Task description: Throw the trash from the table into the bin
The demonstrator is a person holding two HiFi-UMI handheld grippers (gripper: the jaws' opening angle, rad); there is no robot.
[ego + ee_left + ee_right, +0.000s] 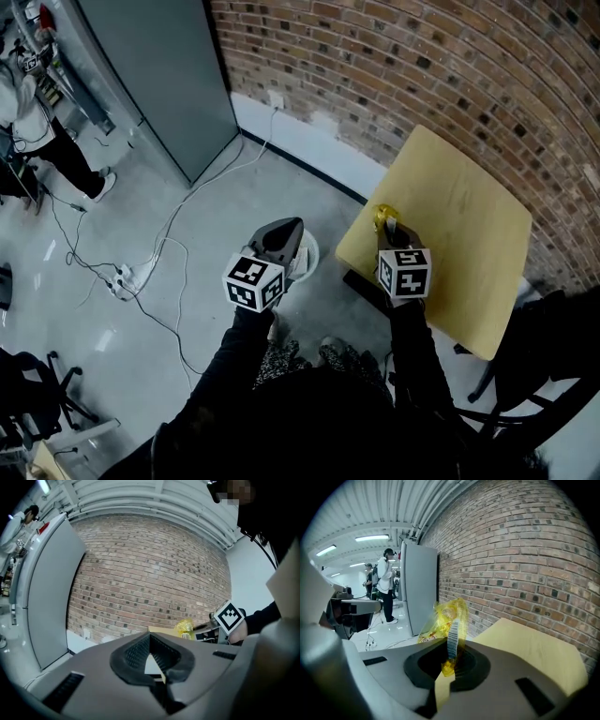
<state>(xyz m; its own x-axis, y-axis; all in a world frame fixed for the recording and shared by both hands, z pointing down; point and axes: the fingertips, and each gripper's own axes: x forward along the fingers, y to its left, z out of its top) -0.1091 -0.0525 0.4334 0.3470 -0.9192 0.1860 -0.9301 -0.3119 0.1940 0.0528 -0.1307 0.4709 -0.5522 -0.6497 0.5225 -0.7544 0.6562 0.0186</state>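
Note:
A crumpled yellow wrapper (pixel 383 217) sticks up from my right gripper (pixel 388 227), which is shut on it over the near left corner of the light wooden table (pixel 469 225). In the right gripper view the wrapper (pixel 446 619) rises out of the shut jaws, a barcode strip on it. My left gripper (pixel 284 238) hangs left of the table with its jaws shut and nothing in them, over a white round bin (pixel 308 257) on the floor, partly hidden by it. The left gripper view also shows the wrapper (pixel 184 627) at the table's edge.
A brick wall (pixel 422 66) runs behind the table. A tall grey cabinet (pixel 159 75) stands at the back left. Cables and a power strip (pixel 127 279) lie on the grey floor. A person (pixel 33 122) stands far left. Dark chairs (pixel 534 375) flank the lower edges.

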